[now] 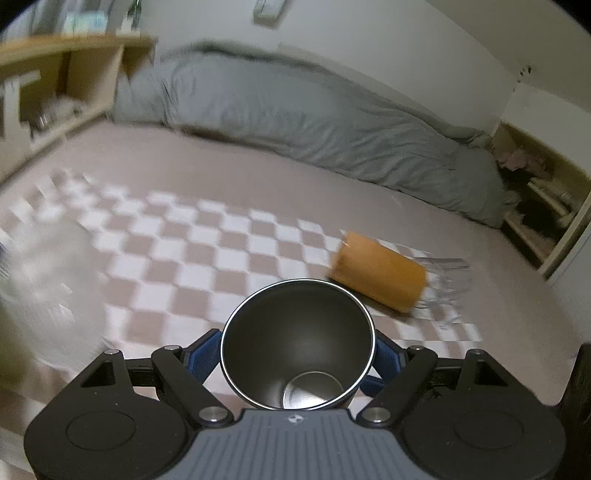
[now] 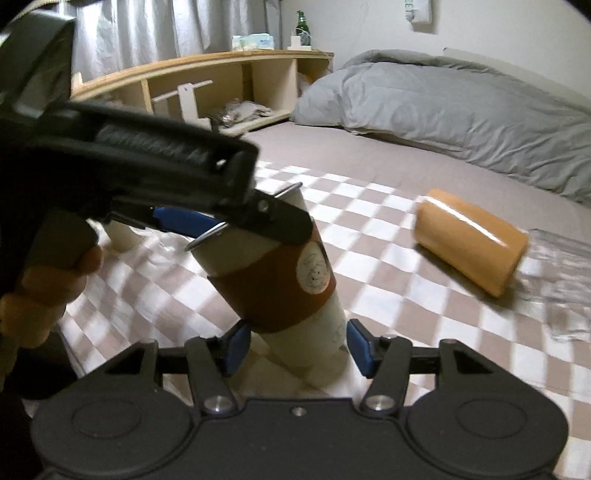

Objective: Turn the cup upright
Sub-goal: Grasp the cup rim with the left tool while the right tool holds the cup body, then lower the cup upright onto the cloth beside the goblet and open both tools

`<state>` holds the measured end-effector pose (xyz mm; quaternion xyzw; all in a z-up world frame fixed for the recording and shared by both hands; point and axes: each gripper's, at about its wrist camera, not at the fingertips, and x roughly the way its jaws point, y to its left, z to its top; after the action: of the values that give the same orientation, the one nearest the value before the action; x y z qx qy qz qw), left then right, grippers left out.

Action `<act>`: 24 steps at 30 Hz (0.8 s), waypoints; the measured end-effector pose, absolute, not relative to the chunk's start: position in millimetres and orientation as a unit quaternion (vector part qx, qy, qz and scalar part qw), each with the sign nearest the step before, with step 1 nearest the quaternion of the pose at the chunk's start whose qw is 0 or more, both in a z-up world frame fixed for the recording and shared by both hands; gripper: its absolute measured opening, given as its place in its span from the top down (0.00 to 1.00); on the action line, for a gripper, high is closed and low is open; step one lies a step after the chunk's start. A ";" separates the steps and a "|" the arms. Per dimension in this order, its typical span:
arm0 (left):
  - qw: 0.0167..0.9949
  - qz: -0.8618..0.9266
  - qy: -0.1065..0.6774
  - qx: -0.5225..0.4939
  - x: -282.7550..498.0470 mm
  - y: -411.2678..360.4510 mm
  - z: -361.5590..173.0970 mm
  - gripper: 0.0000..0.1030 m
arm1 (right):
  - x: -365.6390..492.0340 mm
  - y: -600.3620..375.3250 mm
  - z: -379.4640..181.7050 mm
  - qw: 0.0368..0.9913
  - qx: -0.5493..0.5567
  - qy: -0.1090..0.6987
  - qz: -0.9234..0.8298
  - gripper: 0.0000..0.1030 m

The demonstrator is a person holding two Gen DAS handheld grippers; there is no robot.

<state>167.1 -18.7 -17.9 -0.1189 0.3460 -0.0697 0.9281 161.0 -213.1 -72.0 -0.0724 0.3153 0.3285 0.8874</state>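
The bed, the carrying surface, filled both views. A grey duvet lay bunched along its far edge. A checkered blanket in beige and white squares covered the near part of the mattress. A wooden shelf unit stood beyond the far left corner of the bed, with a green bottle on its top.

The left gripper was clamped on the cup near its rim, its blue pads pressed against both sides of the wall. The cup was a tall cream tumbler with a brown sleeve and a round sticker. It stood tilted on the checkered blanket, base down and metal-rimmed mouth up, leaning toward the left edge of the bed. In the left wrist view its dark interior and bright bottom faced the camera.

The right gripper was positioned around the lower part of the cup. Its fingers stood apart, one on each side of the base, each just beside the wall; contact could not be confirmed.

An orange cylinder lay on its side on the blanket toward the right edge, with a clear glass item touching its right end.
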 end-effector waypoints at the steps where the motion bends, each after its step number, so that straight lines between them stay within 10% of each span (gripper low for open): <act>1: 0.933 -0.060 0.340 -0.102 163.7 -16.8 -15.0 0.19 | 160.7 -207.2 -71.5 0.887 -0.076 0.307 0.337 0.42; 24: 0.934 0.032 0.354 -0.049 171.4 -4.4 -11.5 0.12 | 176.8 -133.4 -102.4 0.878 -0.096 0.243 0.401 0.51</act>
<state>171.4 -4.4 -11.5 -0.0490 0.3536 0.0320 0.9336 176.8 -133.4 -102.4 -0.0956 0.2433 0.4005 0.8782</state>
